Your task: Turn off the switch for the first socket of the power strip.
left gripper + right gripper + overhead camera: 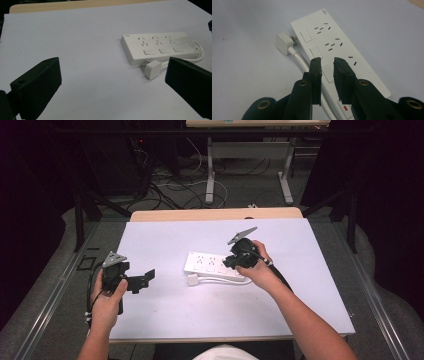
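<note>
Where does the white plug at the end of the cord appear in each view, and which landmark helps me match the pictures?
High view: the white plug lies at the centre, by the left front corner of the power strip.
Left gripper view: right of centre, before the power strip's near end.
Right gripper view: upper left, beside the power strip.
Shared landmark: the power strip's row of three switches.

bare table (165, 310) around left gripper (142, 280), power strip (210, 264) and plug (193, 280) block centre

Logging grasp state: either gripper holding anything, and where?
Nothing held. Right gripper hovers over the power strip, gap empty; left gripper wide open.
</note>
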`<state>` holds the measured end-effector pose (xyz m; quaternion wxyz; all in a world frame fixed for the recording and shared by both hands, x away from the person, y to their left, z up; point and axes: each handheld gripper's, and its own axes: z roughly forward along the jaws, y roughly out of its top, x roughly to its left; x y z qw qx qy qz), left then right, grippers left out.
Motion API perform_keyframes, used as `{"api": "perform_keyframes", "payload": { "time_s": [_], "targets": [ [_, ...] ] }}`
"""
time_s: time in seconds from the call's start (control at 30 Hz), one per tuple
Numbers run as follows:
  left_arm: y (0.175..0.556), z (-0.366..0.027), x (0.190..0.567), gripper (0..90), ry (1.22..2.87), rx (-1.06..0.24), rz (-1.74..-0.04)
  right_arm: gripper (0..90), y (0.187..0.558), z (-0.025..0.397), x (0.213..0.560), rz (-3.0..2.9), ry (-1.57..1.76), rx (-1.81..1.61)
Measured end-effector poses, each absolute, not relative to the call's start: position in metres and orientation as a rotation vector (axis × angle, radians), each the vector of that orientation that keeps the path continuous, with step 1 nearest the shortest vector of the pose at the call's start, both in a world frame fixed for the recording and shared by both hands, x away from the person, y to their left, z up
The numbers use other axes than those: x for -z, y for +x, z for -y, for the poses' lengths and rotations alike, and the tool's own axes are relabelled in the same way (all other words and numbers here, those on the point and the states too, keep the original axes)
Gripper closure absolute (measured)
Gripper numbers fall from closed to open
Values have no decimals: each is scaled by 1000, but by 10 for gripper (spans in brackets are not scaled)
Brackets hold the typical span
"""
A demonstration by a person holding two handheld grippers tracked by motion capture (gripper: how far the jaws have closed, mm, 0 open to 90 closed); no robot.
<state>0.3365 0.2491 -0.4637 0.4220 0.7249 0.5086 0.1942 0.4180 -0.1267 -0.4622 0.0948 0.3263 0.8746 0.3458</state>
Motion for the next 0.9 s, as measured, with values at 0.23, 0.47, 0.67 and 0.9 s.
{"api": "perform_keyframes", "payload": {
  "time_s": [0.23, 0.47, 0.67, 0.9],
  "targets": [
    [337, -249, 464, 4, 1815, -487, -1274, 836, 424, 121, 470, -2609, 985, -1007],
    [337, -249, 464, 4, 1815, -486, -1273, 900, 433, 120, 477, -2630, 1006, -961],
    [337, -249, 464, 4, 1819, -484, -1275, 900, 439, 116, 486, -2624, 1009, -943],
    [337, -249, 465, 4, 1818, -485, -1276, 900, 443, 111, 492, -2650, 1024, -916]
  ]
}}
